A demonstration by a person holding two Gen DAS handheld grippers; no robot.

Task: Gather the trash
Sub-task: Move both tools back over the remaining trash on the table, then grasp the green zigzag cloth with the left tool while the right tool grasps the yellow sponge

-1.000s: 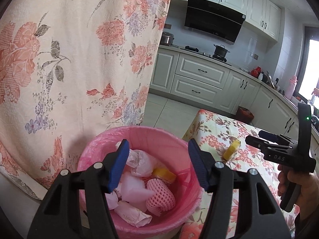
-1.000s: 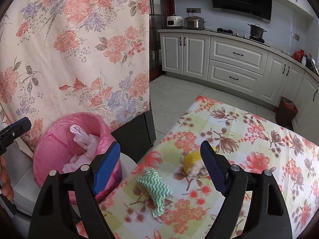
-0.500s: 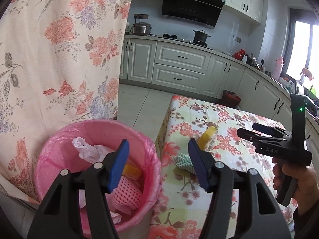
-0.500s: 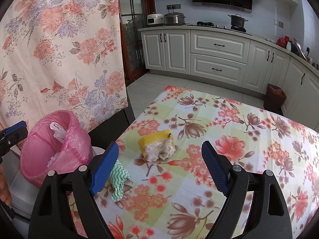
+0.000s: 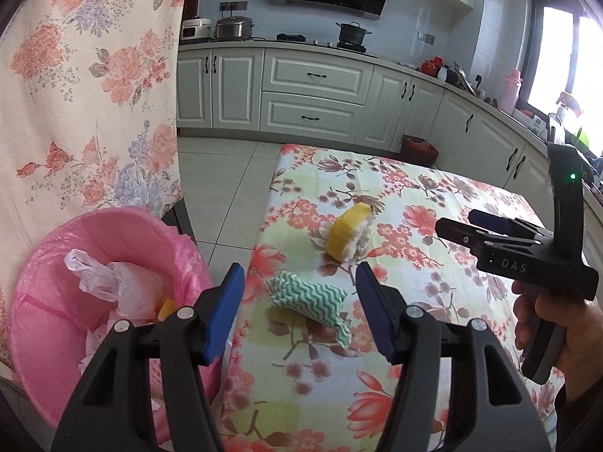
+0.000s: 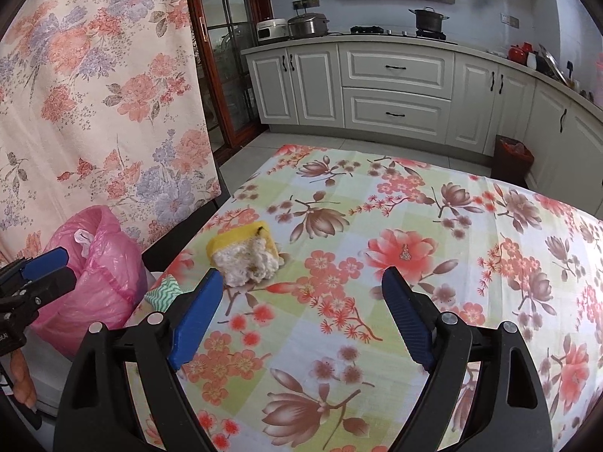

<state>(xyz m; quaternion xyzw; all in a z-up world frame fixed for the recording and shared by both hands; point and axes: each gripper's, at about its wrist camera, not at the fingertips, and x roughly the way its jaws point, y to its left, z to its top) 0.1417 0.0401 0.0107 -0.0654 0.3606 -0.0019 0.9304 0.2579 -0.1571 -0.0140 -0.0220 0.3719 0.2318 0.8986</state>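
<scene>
A pink-lined bin (image 5: 113,233) with bags and wrappers inside stands left of the floral-clothed table (image 5: 433,301). On the table's near-left corner lie a crumpled green-and-white zigzag cloth (image 5: 305,295) and, farther in, a yellow peel chunk with white pith (image 5: 346,237). My left gripper (image 5: 299,290) hangs open above the cloth, with nothing held. In the right wrist view, my right gripper (image 6: 301,282) is wide open over the table. The yellow peel (image 6: 245,260) sits just ahead of its left finger, the cloth (image 6: 166,290) is partly hidden beside that finger, and the bin (image 6: 101,275) is at the left.
A floral curtain (image 5: 75,94) hangs behind the bin. White kitchen cabinets (image 6: 395,86) line the far wall, with a small dark waste bin (image 6: 512,158) on the floor. A hand (image 5: 546,320) holds the right gripper over the table's right side.
Both grippers moved right, away from the bin and over the table. The left now frames the cloth instead of the bin. The right passed the cloth and faces the yellow peel.
</scene>
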